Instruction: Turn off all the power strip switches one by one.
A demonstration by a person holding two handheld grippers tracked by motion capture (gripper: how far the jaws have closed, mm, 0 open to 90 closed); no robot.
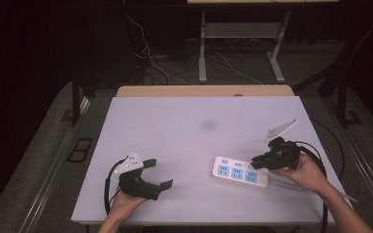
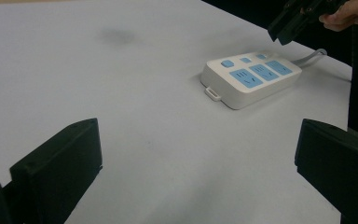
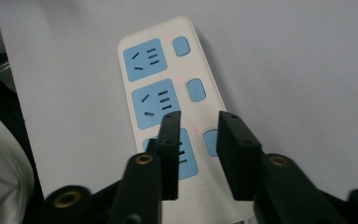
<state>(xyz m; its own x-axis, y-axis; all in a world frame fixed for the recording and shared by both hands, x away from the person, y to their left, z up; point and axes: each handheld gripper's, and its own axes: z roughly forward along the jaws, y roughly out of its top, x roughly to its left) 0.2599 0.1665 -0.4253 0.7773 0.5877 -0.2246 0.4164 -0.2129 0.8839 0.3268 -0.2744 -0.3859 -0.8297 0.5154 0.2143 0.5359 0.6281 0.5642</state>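
Note:
A white power strip (image 1: 238, 173) with three blue sockets and blue switches lies flat at the right front of the white table (image 1: 175, 121). My right gripper (image 1: 258, 162) hovers just above its right end. In the right gripper view, the gripper (image 3: 199, 119) points down over the nearest socket of the strip (image 3: 168, 88), jaws a narrow gap apart with nothing between them. My left gripper (image 1: 159, 174) rests at the left front, open wide and empty. The left gripper view looks past its own gripper (image 2: 198, 135) towards the strip (image 2: 251, 77) and the right gripper (image 2: 291, 25).
The strip's white cable (image 1: 311, 187) runs off towards the table's right front edge. A faint dark smudge (image 1: 208, 125) marks the table's middle. Beyond the far edge a wooden board (image 1: 204, 91), desk legs and floor cables stand in the dark.

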